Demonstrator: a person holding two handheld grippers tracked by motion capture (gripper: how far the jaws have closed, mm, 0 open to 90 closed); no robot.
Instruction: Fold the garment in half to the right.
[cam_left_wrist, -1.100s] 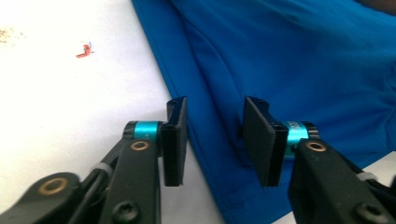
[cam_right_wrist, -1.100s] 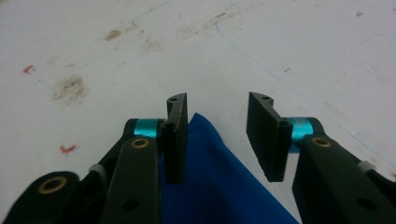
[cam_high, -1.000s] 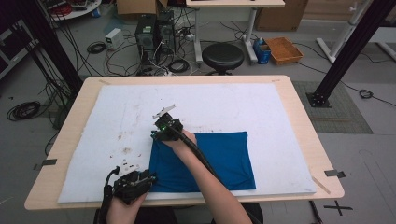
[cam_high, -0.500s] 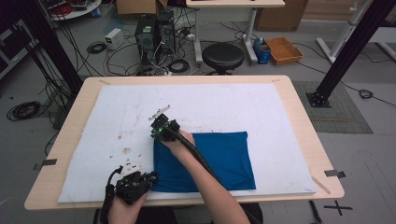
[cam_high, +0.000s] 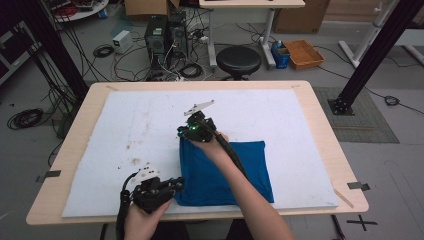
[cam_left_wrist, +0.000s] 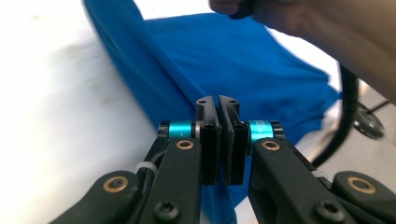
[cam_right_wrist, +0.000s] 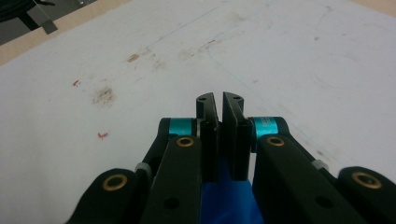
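High view: the blue cloth lies on the white mat; the right gripper has pulled its far left corner slightly farther away than a second ago, stretching that edge.
Left gripper view: the left gripper is clamped on the cloth's near corner.
Right gripper view: jaws pinched on blue fabric, so the folding appears under way.
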